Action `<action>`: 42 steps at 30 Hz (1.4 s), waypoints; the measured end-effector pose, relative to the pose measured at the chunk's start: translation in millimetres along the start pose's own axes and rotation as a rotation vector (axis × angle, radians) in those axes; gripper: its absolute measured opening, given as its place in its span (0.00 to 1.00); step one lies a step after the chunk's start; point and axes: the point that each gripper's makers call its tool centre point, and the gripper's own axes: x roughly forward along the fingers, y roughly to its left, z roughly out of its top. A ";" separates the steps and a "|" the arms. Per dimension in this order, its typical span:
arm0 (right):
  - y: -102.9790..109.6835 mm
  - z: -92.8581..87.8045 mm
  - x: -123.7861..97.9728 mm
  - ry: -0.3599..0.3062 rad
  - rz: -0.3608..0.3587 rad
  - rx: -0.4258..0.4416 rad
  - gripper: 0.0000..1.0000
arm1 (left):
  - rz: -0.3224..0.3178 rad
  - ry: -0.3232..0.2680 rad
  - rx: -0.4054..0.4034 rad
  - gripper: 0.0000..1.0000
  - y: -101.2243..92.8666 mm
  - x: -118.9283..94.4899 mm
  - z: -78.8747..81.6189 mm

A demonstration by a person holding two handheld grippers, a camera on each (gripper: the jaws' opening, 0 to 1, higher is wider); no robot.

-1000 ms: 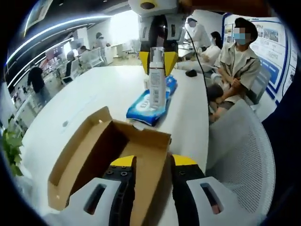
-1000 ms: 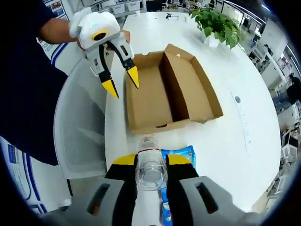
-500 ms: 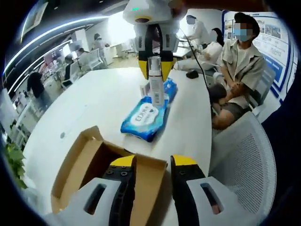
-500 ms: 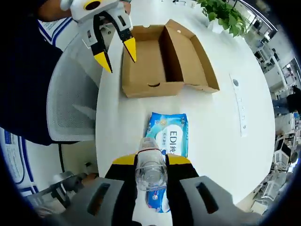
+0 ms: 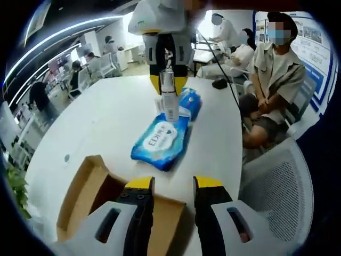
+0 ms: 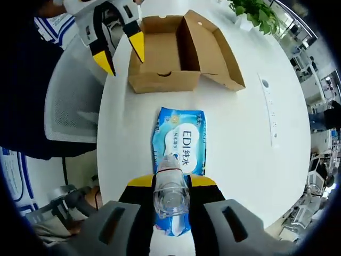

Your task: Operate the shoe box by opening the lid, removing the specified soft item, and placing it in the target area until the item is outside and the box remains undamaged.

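My right claw (image 6: 171, 184) pinches a clear plastic bottle (image 6: 171, 193) by its neck, above the white desk (image 6: 240, 138). Under it lies the soft blue wipes pack (image 6: 180, 143), glossy and flat, outside the box. My left claw (image 5: 169, 184) is spread, hanging over the near edge of the open brown cardboard shoe box (image 6: 176, 50).

A potted plant (image 6: 256, 15) stands on the white table (image 6: 240, 133); a white mesh chair (image 5: 277, 197) sits beside it.
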 end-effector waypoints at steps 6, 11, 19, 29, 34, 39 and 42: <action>-19.6 6.5 6.0 -0.003 -0.005 -0.005 0.19 | 0.007 0.003 -0.017 0.27 1.2 -2.1 -2.5; -35.8 12.4 10.0 0.011 -0.009 -0.018 0.19 | 0.018 0.013 -0.027 0.27 7.4 -5.8 -8.7; -59.6 12.6 19.4 0.058 -0.008 -0.019 0.20 | 0.035 0.001 -0.050 0.27 17.4 -12.4 -10.7; -89.9 11.0 34.5 0.089 -0.040 0.019 0.20 | 0.048 0.000 -0.090 0.27 26.1 -21.2 -23.4; -95.7 9.4 46.1 0.099 -0.048 0.026 0.20 | 0.052 0.008 -0.102 0.27 27.2 -25.5 -32.4; -97.8 6.9 58.6 0.099 -0.043 0.051 0.20 | 0.055 0.012 -0.120 0.27 27.3 -30.3 -38.4; -101.0 5.0 65.8 0.096 -0.047 0.062 0.20 | 0.059 0.014 -0.129 0.27 27.7 -32.5 -41.1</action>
